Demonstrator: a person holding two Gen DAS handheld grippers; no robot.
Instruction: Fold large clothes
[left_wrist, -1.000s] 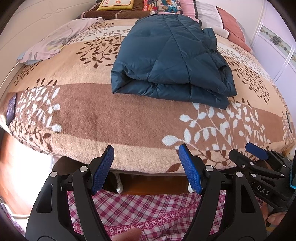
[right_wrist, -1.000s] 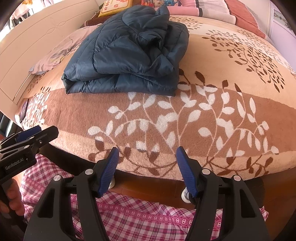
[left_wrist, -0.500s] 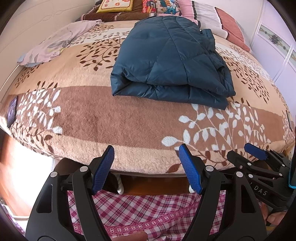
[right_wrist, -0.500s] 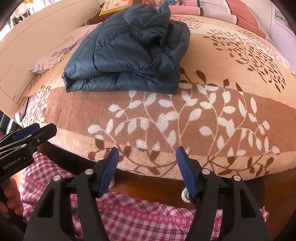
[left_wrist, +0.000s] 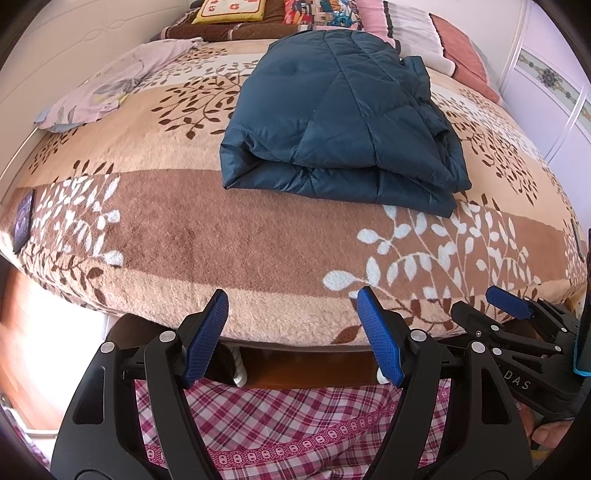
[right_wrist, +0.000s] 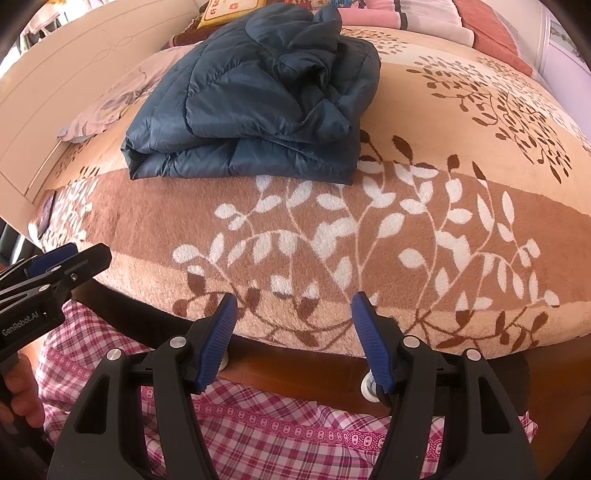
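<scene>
At the far left edge of the bed a small dark flat rectangular object (left_wrist: 23, 221) lies on the plush tan-and-brown leaf-patterned blanket (left_wrist: 229, 236), and further up the same side a crumpled pale lilac floral cloth (left_wrist: 107, 88) sits untouched. Moving right, the left gripper (left_wrist: 291, 328) hangs over the person's pink-and-white checked skirt (left_wrist: 288, 417) at the foot of the bed, its blue-padded jaws spread wide with nothing between them. Beyond it, near the middle of the blanket and well apart from both tools, rests the dark teal quilted puffer jacket (left_wrist: 340, 122), folded into a thick rectangular bundle with its doubled edge facing the person. The right wrist view shows the top layer of the bundle rumpled and loosely bunched toward the far end, so the fold looks compact but not crisp. Further right, the right gripper (right_wrist: 291, 325) is likewise spread and empty, held low in front of the bed edge. Compared with the views from a second ago, almost nothing differs: both tools keep the same spread and the same place, and the jacket lies just as it did. That stillness, with both hands drawn back from the garment, suggests the folding of this piece is probably finished, or the person is pausing before a last tidy of the bunched top. At the head of the bed, a row of coloured pillows (left_wrist: 413, 26) lines the far right.
</scene>
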